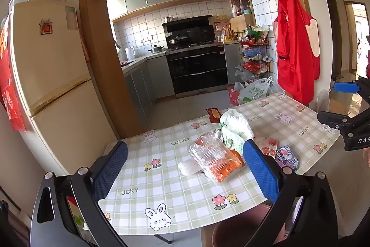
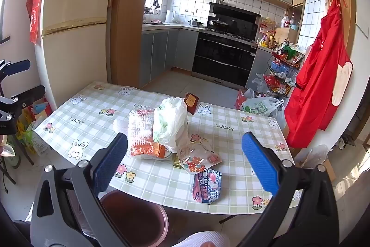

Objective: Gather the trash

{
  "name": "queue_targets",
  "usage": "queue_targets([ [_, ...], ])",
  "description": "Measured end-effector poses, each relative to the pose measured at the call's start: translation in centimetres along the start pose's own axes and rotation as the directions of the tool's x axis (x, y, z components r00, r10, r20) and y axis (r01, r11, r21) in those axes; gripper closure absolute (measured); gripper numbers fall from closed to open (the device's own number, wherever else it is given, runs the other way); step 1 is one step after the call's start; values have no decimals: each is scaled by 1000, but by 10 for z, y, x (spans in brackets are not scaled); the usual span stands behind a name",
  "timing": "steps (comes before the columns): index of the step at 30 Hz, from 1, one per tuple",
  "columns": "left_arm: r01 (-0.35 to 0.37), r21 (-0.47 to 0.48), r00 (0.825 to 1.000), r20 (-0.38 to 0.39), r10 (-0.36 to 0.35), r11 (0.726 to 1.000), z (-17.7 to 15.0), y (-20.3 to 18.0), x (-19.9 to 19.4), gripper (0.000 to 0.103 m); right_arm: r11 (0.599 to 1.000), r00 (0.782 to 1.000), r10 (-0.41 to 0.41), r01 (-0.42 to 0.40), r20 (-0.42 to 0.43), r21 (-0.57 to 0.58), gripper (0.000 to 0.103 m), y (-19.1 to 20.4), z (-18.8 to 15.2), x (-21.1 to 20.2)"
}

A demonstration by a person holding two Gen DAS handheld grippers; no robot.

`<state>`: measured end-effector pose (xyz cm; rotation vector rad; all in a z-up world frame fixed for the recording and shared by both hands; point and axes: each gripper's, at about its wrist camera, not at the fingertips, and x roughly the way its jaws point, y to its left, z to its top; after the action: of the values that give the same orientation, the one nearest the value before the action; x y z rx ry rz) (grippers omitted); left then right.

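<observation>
Checked vinyl with rabbits, flowers and the word LUCKY covers the bench (image 2: 92,117), and we read its load from left to right in the right wrist view. First comes a white crumpled wad (image 2: 120,125), touching a clear crinkled wrapper with orange print (image 2: 141,131). Against that wrapper leans a white plastic bag with green print (image 2: 170,119). Behind the bag, near the far edge, lies a dark red packet (image 2: 192,101). Nearer to us lie a clear pouch with red flowers (image 2: 198,157) and, just beside it, a pink and blue snack wrapper (image 2: 207,185). Below the near edge of the bench stands a brown bin (image 2: 136,217).

We hold the left tongs (image 1: 185,168) spread wide above the bench, gripping nothing. We hold the right tongs (image 2: 185,163) equally wide, also empty, over the pile. All trash lies on the bench.
</observation>
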<state>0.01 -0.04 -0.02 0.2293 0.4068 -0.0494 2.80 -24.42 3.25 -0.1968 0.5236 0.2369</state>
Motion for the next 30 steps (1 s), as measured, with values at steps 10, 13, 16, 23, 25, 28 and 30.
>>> queue_targets([
  [10,2,-5,1000,2,-2,1000,0,0,0,5,1000,1000,3,-4,3,5,6,-1,0,0],
  [13,0,-4,1000,2,0,1000,0,0,0,5,1000,1000,4,-4,2,4,6,0,1,0],
  [16,1,-5,1000,3,-1,1000,0,0,0,5,1000,1000,2,-2,5,5,6,0,1,0],
  [23,0,-5,1000,2,0,1000,0,0,0,5,1000,1000,4,-4,3,3,6,0,1,-1],
  [25,0,-5,1000,2,0,1000,0,0,0,5,1000,1000,4,-4,4,3,6,0,1,-1],
  [28,0,-5,1000,1,0,1000,0,0,0,5,1000,1000,3,-3,4,4,6,0,1,-1],
  [30,1,-4,1000,2,-1,1000,0,0,0,5,1000,1000,2,-2,5,3,6,0,1,-1],
])
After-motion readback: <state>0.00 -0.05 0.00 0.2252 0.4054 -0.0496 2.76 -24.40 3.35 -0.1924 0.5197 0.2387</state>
